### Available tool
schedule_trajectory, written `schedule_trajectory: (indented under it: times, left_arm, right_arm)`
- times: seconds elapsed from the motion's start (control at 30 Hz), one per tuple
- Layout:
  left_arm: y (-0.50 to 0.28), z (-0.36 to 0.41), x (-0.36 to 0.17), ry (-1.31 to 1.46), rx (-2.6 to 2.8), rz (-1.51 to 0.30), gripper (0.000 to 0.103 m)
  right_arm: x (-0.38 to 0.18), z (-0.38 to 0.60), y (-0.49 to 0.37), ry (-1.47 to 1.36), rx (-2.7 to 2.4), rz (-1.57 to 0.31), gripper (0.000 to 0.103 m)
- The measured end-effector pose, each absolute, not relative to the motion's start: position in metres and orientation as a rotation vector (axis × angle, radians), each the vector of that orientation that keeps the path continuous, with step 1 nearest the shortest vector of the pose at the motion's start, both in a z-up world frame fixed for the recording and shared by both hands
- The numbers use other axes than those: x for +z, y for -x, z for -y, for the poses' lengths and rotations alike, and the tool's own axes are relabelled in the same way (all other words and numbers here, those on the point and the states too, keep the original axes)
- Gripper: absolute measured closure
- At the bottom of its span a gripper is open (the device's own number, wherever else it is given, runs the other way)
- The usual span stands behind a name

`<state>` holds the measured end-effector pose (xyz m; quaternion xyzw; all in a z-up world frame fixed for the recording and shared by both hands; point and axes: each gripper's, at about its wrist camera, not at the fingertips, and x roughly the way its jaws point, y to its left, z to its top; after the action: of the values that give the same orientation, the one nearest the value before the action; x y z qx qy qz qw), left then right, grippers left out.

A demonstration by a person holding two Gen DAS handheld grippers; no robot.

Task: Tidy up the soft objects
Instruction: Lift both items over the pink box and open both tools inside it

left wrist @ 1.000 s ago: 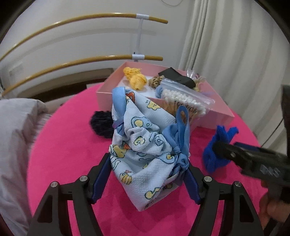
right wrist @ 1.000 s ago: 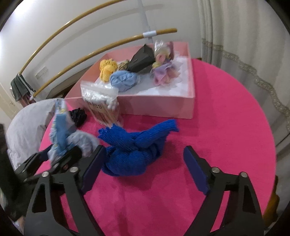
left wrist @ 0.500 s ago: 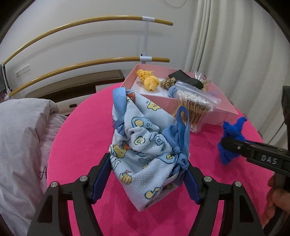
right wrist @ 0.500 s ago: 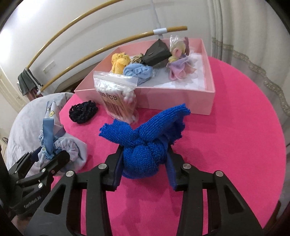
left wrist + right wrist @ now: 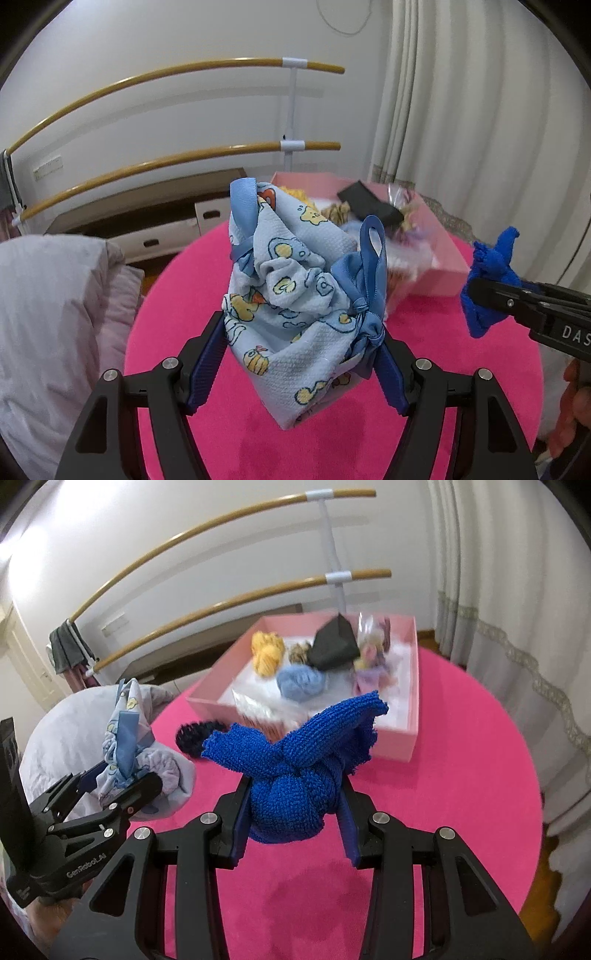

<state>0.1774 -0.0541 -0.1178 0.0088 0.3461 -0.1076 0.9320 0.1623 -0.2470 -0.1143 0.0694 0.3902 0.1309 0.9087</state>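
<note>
Jaws, left gripper (image 5: 301, 356): clamped on printed drawstring pouch (image 5: 295, 306), held above pink worktop (image 5: 177, 295).
Jaws, right gripper (image 5: 293, 814): pressed on knotted blue cloth (image 5: 295, 775), also off the worktop.
Pouch axis: upright, gathered ribbon mouth on top.
Cloth axis: loose ends point up toward pink box (image 5: 413, 716).
Right view only: black scrunchie (image 5: 192, 734) before the box; box contents visible, blurred.

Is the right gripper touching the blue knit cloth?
Touching: the right wrist view shows the right gripper with both pads pressed into the blue knit cloth.
</note>
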Motion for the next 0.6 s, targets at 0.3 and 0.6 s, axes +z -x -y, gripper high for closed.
schedule_trajectory:
  times: [0.3, 0.6]
  left_arm:
    - [-0.206, 0.056, -0.069, -0.036, -0.215, -0.628, 0.034]
    - [-0.253, 0.057, -0.036, -0.023, -0.228, -0.584, 0.034]
  right_arm:
    - [-0.071, 0.241, -0.188, -0.093, 0.279, -0.723, 0.065]
    - [-0.036, 0.236, -0.230, -0.049, 0.289, -0.681, 0.065]
